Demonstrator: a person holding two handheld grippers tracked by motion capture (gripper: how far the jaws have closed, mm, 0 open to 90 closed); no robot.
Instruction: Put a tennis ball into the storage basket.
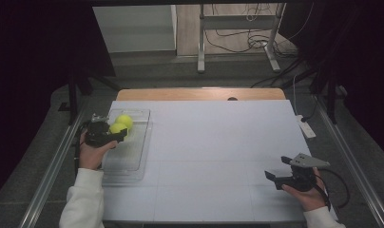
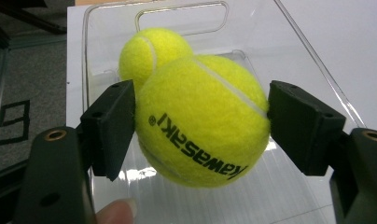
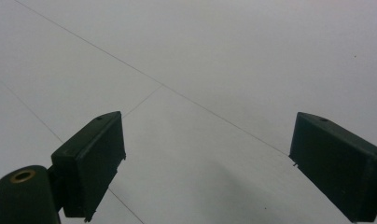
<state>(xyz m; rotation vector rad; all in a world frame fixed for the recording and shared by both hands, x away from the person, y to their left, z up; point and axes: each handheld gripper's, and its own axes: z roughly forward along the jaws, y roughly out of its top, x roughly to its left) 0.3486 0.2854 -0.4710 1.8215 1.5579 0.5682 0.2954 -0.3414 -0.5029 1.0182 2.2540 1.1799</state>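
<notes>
Two yellow tennis balls sit at the left side of a white counter [image 1: 214, 142], where a person in white sleeves works with a hand-held gripper in each hand. The left hand [image 1: 91, 154] reaches forward over a clear plastic tray [image 1: 133, 156], its forearm coming in from the near edge of the counter. The left hand-held gripper [image 2: 200, 121] is clamped on the nearer tennis ball [image 2: 203, 121], one black jaw pressed against each side of it. In the left gripper view the held ball appears raised above the tray's ribbed floor, with a bright reflection on the plastic beneath it. Its felt is bright yellow-green, crossed by a pale curved seam, and black lettering reading "Kawasaki" runs upside down across its front. The second tennis ball [image 2: 151, 53] lies just behind it, toward the tray's far end, near a cut-out handle in the rim; whether the two balls touch cannot be told. A fingertip shows at the bottom edge of that view. The right hand [image 1: 310, 194] rests near the counter's right front corner, well apart from the tray. The right hand-held gripper [image 3: 207, 163] points leftward across the counter with its jaws spread wide and nothing between them, above bare white surface marked by thin seam lines.
</notes>
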